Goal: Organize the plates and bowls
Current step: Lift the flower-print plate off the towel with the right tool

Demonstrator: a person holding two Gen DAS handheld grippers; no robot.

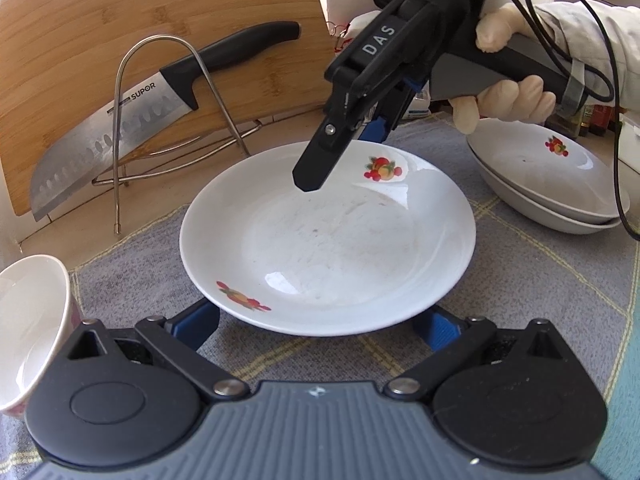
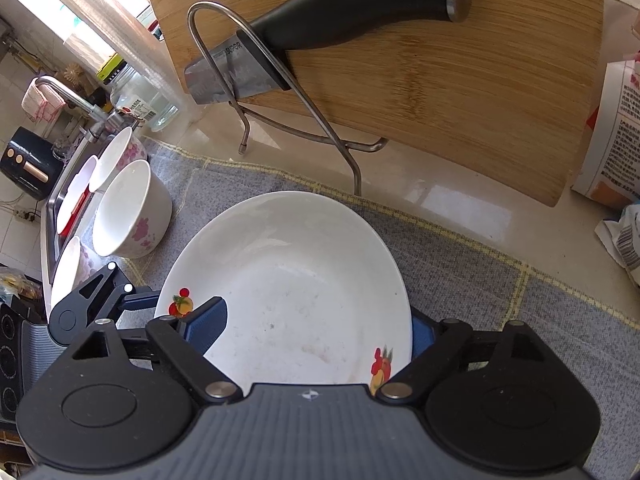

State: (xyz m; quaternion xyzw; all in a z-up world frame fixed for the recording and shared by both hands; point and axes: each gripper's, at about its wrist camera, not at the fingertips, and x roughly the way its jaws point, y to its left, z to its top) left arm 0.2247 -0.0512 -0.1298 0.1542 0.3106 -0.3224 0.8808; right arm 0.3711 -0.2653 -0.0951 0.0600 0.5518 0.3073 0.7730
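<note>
1. My left gripper (image 1: 320, 326) is spread wide around the near rim of the fruit-print plate (image 1: 328, 240), which lies mid-mat (image 1: 520, 280).
2. My right gripper (image 2: 316, 330) straddles the far rim, not pinching, so both sides can lift.
3. Two stacked plates (image 1: 552, 184) wait at the mat's right edge.

We cannot see the left gripper's (image 1: 320, 322) fingertips, hidden under the plate (image 1: 328, 240). The bowl (image 1: 28, 332) runs off the left edge. The knife (image 2: 320, 36) blade tip hides behind the rack (image 2: 280, 92).
</note>
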